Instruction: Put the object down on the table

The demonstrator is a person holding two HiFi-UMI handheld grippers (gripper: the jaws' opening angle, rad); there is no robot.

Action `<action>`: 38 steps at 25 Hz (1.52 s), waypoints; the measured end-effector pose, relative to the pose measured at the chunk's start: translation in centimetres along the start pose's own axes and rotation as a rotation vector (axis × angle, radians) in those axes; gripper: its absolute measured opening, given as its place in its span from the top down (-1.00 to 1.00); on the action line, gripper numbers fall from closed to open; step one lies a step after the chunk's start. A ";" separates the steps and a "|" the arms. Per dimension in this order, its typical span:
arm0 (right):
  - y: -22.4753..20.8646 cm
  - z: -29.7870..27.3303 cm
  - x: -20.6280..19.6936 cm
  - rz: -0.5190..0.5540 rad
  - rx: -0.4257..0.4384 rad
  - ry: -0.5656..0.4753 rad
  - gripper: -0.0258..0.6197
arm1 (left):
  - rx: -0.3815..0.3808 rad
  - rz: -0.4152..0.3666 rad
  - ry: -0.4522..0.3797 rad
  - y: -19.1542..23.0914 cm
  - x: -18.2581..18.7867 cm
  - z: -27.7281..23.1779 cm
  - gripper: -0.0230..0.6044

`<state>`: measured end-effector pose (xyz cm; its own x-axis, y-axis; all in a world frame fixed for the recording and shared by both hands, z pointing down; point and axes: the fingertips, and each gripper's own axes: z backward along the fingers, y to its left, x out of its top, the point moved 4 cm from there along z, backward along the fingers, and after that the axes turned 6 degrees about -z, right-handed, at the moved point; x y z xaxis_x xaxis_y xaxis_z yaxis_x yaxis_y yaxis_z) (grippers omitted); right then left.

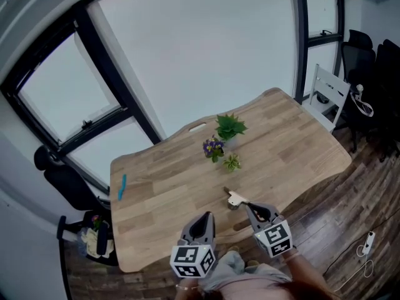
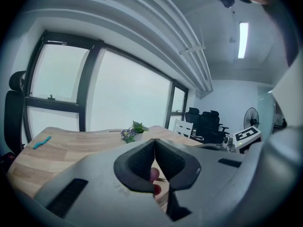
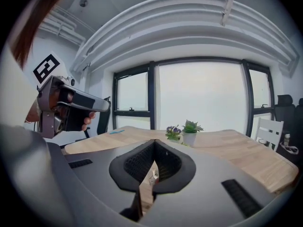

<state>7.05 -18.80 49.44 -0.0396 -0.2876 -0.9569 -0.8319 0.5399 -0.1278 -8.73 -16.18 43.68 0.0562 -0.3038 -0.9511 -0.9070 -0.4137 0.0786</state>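
Head view | wavy-edged wood-grain table | small pale object on it

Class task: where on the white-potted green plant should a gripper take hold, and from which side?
Likely the white pot, below the leaves, approached level from its right: foliage spreads above the rim, and the purple flowers crowd its left.

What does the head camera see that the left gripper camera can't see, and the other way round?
Only the head view: the wooden floor and a white cable lying on it.
Only the left gripper view: a fan and a long ceiling light.
Both: the table, the little plants, the blue thing and the white chair.
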 end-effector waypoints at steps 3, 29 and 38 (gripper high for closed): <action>-0.3 1.2 0.9 -0.011 -0.018 -0.033 0.92 | 0.009 -0.011 -0.008 -0.6 0.5 0.2 0.92; 2.6 3.9 6.9 0.013 -0.138 -0.178 0.92 | -0.096 -0.060 -0.052 -2.3 3.0 2.4 0.92; 4.1 3.9 8.7 0.035 -0.176 -0.199 0.92 | -0.170 -0.072 -0.061 -0.6 2.9 2.4 0.92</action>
<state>5.42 -15.98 39.53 0.0247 -0.1005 -0.9946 -0.9161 0.3960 -0.0627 -8.99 -14.77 40.14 0.0880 -0.2180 -0.9720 -0.8176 -0.5732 0.0546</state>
